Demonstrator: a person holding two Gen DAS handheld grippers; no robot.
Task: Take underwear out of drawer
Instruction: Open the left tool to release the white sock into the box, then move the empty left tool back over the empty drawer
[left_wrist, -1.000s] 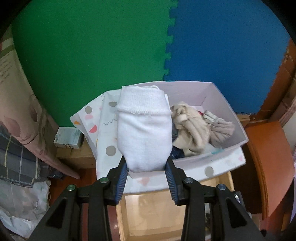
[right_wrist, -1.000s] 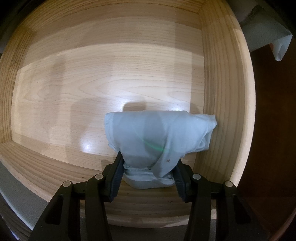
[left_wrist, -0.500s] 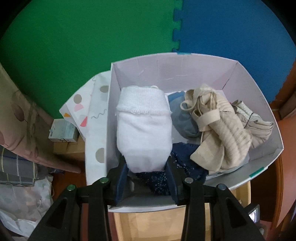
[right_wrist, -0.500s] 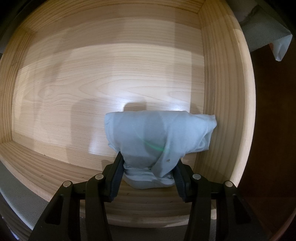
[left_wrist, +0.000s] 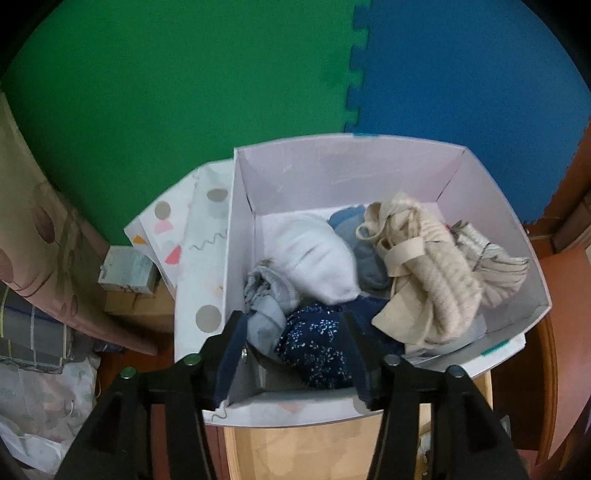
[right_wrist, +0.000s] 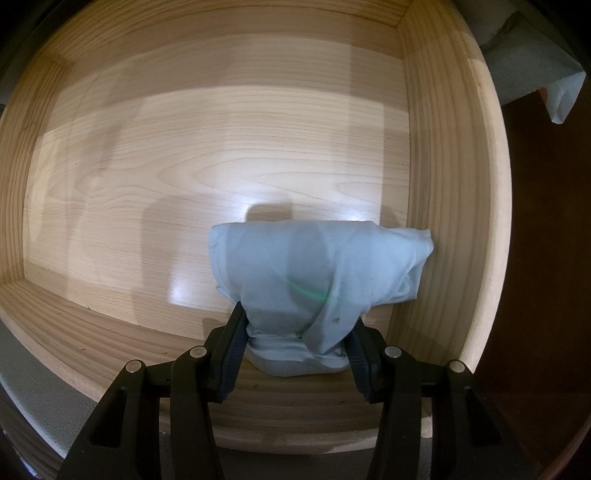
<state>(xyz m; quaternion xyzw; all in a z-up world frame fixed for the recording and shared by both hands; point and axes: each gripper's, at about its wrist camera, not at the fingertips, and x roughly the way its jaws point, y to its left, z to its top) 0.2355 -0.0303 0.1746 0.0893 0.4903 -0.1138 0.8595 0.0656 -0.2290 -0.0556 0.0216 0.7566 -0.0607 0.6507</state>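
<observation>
Pale blue underwear (right_wrist: 310, 280), folded into a soft bundle, sitting in the near right corner of the wooden drawer (right_wrist: 221, 147), right edge touching the side wall, lower end pinched between two black pads. Rest of the drawer floor bare, glossy light wood. White underwear (left_wrist: 314, 262) lying loose in the white box (left_wrist: 332, 173), a bit blurred, not gripped by anything. Packed in with other pieces: grey (left_wrist: 269, 295), navy speckled (left_wrist: 317, 343), blue (left_wrist: 369, 258), beige ribbed (left_wrist: 424, 280).
</observation>
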